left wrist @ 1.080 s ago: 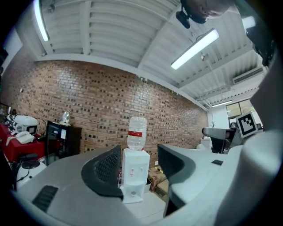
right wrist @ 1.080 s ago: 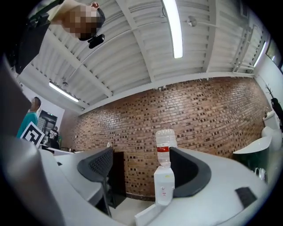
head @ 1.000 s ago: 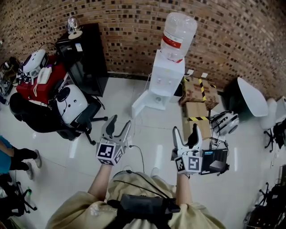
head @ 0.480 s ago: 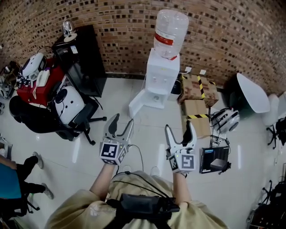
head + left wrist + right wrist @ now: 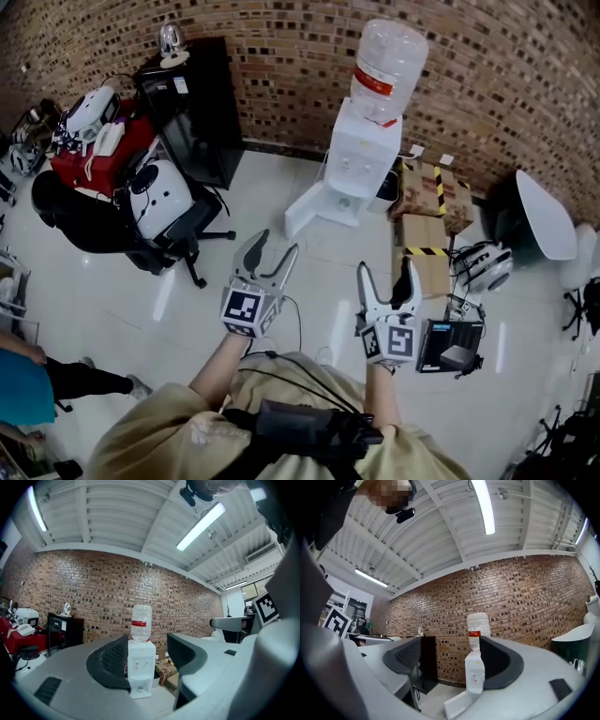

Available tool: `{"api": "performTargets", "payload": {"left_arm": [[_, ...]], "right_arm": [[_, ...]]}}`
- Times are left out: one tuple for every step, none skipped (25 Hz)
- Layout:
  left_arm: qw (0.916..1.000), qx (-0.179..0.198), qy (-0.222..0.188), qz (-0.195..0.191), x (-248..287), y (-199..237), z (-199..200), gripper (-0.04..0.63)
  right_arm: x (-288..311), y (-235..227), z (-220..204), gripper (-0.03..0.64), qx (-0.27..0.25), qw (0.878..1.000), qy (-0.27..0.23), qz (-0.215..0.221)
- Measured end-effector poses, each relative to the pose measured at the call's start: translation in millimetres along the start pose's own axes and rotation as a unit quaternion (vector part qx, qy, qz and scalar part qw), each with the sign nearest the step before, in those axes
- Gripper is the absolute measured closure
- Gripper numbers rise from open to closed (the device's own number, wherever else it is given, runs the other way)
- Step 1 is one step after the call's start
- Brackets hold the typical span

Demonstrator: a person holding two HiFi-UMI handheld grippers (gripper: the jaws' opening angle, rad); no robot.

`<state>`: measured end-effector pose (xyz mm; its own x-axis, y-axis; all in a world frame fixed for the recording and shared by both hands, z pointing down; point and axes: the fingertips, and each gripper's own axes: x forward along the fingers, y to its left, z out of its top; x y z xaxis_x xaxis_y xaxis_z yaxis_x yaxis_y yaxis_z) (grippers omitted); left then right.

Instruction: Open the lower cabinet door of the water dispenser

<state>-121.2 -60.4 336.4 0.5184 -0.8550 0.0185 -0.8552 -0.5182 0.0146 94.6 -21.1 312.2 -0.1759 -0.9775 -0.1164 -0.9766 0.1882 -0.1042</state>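
The white water dispenser stands against the brick wall with a clear bottle on top. Its lower cabinet door is swung out to the left over the floor. Both grippers hang well short of it, above the tiled floor. My left gripper is open and empty; in the left gripper view the dispenser shows far off between the jaws of this gripper. My right gripper stands wide with nothing in it. The right gripper view frames the dispenser and its door beyond that gripper.
A black cabinet and an office chair carrying a white shell stand at the left. Cardboard boxes sit right of the dispenser. A black device lies on the floor by my right gripper. A person's leg shows at lower left.
My left gripper has shifted forward and slightly right. The right gripper has hardly moved. The head view has swung a little. Both grippers stay open.
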Motion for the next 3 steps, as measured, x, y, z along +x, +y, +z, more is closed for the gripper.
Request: {"api": "performTargets", "payload": {"left_arm": [[1.0, 0.0, 0.001, 0.001, -1.2, 3.1, -0.2, 0.351], [1.0, -0.001, 0.001, 0.003, -2.4, 6.2, -0.3, 0.35], [1.0, -0.001, 0.001, 0.004, -3.5, 9.5, -0.5, 0.351]], "right_arm": [[2.2, 3.8, -1.4, 0.198, 0.001, 1.0, 0.002, 0.003], [4.5, 7.6, -2.7, 0.198, 0.001, 1.0, 0.003, 0.007], [6.8, 11.4, -3.9, 0.198, 0.001, 1.0, 0.005, 0.01]]}}
